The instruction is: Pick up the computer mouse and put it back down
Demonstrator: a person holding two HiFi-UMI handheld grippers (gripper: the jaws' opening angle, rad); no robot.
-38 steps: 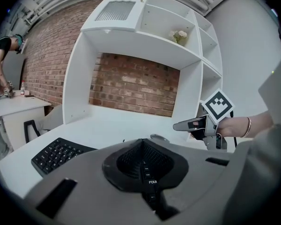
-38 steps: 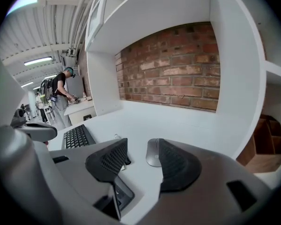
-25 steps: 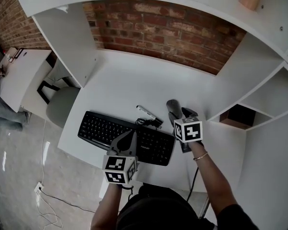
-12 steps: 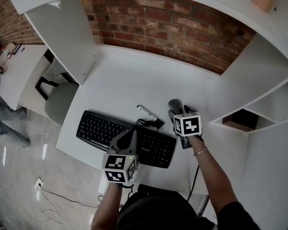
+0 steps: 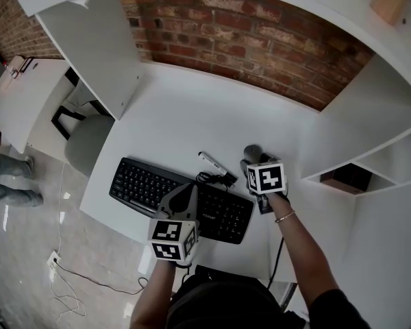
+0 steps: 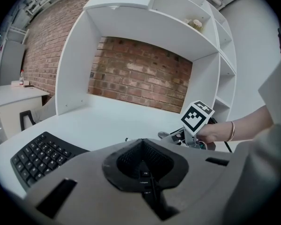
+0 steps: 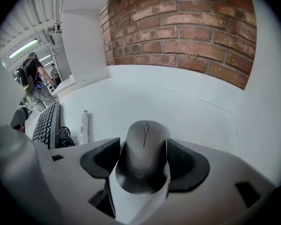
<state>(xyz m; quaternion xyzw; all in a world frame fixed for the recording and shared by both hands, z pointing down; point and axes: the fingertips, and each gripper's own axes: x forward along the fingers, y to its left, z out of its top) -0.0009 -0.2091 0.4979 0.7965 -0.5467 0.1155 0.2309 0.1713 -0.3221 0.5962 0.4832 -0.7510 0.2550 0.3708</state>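
A dark grey computer mouse (image 7: 143, 156) rests on the white desk (image 7: 178, 107), between the jaws of my right gripper (image 7: 143, 149). Those jaws are opening and stand wide; their black pads (image 7: 100, 157) flank the mouse's sides without pressing on it. In the head view the mouse (image 5: 252, 153) peeks out just beyond the right gripper (image 5: 253, 163), right of the keyboard. My left gripper (image 5: 183, 196) hovers over the keyboard's (image 5: 140, 184) near edge, its jaws shut together on nothing (image 6: 143, 146).
A white pen (image 5: 212, 162) and a coiled black cable (image 5: 209, 177) lie between keyboard and mouse. A brick wall (image 5: 246, 26) backs the desk, white shelving stands on both sides, and a grey chair (image 5: 85, 146) sits at the left.
The right gripper has sunk a little toward the desk with the mouse between its jaws. The left gripper has barely shifted.
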